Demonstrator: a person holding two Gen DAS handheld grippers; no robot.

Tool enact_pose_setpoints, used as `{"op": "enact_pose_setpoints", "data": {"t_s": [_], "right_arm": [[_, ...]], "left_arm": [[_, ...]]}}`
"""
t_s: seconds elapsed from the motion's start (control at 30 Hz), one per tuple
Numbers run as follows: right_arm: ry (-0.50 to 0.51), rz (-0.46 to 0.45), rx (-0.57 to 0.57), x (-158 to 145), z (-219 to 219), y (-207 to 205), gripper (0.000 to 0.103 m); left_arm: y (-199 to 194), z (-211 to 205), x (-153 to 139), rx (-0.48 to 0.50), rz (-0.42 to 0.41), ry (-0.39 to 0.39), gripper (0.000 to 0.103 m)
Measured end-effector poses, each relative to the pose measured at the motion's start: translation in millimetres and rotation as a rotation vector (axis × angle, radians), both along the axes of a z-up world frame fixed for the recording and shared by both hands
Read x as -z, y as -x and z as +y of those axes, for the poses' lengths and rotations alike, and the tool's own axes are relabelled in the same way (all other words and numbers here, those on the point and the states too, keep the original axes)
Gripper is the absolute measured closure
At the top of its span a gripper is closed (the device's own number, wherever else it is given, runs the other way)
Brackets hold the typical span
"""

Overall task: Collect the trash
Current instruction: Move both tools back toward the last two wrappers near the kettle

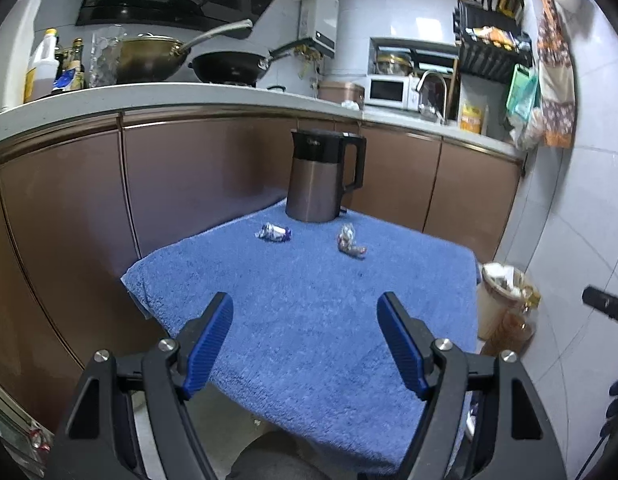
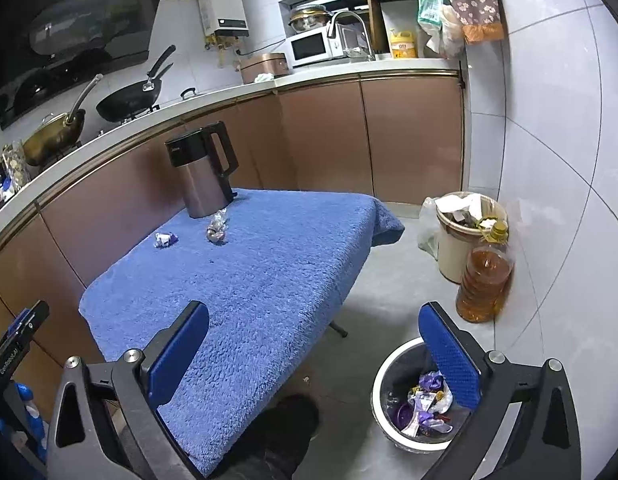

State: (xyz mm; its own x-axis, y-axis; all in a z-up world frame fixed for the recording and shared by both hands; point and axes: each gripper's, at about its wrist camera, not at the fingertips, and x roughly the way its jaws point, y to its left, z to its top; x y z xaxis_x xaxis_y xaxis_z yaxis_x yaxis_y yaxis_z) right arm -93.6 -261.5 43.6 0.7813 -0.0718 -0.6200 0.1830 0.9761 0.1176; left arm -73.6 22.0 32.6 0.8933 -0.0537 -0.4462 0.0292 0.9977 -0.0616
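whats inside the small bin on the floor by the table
The small bin holds crumpled purple and white wrappers. The right claw's finger covers part of it.

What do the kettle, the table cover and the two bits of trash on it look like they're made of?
Kettle: brushed metal body with a dull sheen; the black lid and handle look like plastic. Table cover: blue terry towel, fuzzy looped pile. Left wrapper and right wrapper: crinkled, glinting, probably foil or plastic film.
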Motion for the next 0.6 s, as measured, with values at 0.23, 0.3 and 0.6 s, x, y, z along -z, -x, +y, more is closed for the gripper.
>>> {"op": "enact_pose_setpoints", "data": {"t_s": [0.23,0.3,0.6], "right_arm": [[-0.003,0.013,-0.008,7,6,-11,0.0],[-0.007,0.034,-0.021,12,9,-17,0.0],[-0.021,0.158,-0.112,43,33,-52,0.0]], "left_arm": [[-6,7,10,-0.016,0.022,-0.009,0.03],[-11,8,13,-0.015,0.037,-0.015,0.03],[-34,19,37,-0.017,0.118,-0.006,0.03]]}}
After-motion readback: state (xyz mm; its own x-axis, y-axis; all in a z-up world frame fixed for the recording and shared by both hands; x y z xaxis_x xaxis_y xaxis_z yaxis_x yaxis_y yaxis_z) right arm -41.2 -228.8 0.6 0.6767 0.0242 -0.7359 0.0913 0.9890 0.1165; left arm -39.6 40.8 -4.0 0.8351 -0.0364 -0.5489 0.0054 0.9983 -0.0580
